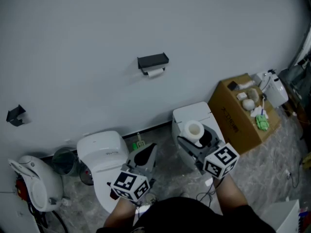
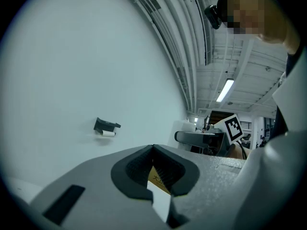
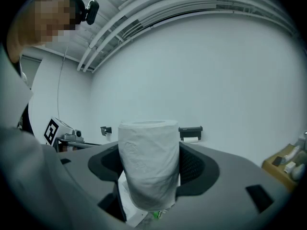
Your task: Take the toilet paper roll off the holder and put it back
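Note:
A white toilet paper roll (image 1: 194, 128) stands upright between the jaws of my right gripper (image 1: 195, 139), which is shut on it; in the right gripper view the roll (image 3: 148, 162) fills the middle. The black holder (image 1: 153, 61) is fixed to the white wall above and beyond both grippers, with a small white roll of paper (image 1: 155, 73) under it. It also shows small in both gripper views, holder (image 2: 106, 125) and holder (image 3: 190, 130). My left gripper (image 1: 147, 151) is shut with nothing in it, low and left of the right one, its jaws (image 2: 153, 150) together.
Two white toilets stand against the wall, one (image 1: 104, 152) under my left gripper and one (image 1: 192, 113) under my right. An open cardboard box (image 1: 240, 115) with small items sits at right. A bin (image 1: 63, 160) and a white appliance (image 1: 34, 181) stand at left. A second black bracket (image 1: 16, 114) hangs on the wall, far left.

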Tool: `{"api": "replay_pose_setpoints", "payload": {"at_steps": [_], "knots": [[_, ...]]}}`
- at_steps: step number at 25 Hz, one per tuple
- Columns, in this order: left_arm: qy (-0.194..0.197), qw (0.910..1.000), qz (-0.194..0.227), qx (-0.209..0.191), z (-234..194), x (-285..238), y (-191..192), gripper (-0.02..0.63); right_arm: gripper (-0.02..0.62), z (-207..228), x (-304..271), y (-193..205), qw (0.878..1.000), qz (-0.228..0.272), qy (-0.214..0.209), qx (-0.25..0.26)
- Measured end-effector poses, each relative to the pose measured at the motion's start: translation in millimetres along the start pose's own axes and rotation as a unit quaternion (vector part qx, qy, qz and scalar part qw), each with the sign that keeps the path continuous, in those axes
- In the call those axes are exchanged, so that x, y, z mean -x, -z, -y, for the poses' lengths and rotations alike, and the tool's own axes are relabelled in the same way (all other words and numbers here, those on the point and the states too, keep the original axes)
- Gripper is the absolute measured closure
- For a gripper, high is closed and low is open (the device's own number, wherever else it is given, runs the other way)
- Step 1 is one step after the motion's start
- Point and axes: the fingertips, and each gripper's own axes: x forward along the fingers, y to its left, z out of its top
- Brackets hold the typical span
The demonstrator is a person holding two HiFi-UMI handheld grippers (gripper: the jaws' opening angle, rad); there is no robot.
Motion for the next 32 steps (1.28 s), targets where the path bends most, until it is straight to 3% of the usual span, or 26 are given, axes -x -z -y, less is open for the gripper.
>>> {"api": "replay_pose_setpoints", "payload": {"at_steps": [10,17,32], "knots": [[-0.022,0.9993,-0.029,0.004,87.5,-54.6,33.4,0.603,0.285,55.6,68.9,9.5,0.999,0.016,-0.038,-0.036],[-0.052,0.9975,-0.043,-0.023,145.2,-83.1,49.2,0.603,0.285,93.0,114.0,20.3,0.996,0.025,-0.069,-0.043],[-0.083,0.9958,-0.029,-0.025,188.4,-87.5,65.4,0.603,0.287,106.3,153.2,26.5,0.994,0.025,-0.099,-0.036]]}}
